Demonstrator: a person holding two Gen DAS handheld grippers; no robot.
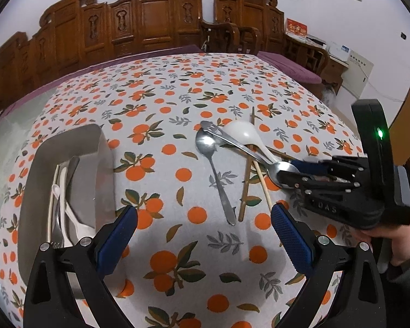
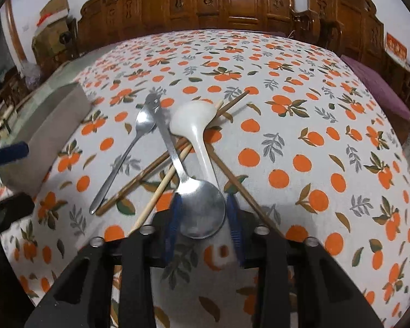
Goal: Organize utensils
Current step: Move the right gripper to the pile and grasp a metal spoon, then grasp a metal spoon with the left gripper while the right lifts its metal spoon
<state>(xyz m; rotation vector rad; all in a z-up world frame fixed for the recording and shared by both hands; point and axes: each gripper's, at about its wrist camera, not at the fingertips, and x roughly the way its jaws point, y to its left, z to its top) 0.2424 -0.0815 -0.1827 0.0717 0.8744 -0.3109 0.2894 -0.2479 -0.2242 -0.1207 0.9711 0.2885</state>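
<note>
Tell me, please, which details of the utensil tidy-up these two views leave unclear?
- Right gripper: motion blur on its fingers hides whether they touch the large metal spoon, right wrist view.
- Grey tray: left gripper's arm covers its near end, left wrist view.
- Chopsticks: crossed under spoons, count uncertain.

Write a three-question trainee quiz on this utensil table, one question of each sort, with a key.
1. True or false: the left gripper is holding a chopstick.
2. Which item has its bowl between the right gripper pads? A) white ceramic spoon B) large metal spoon C) small metal spoon
3. Fill in: the sorted utensils, among them a fork, lie in the grey ____.

Key
1. False: it hangs open over bare tablecloth, holding nothing.
2. B: its bowl sits between the blue pads; its handle runs away over the chopsticks.
3. Tray, at the left in the left wrist view.
</note>
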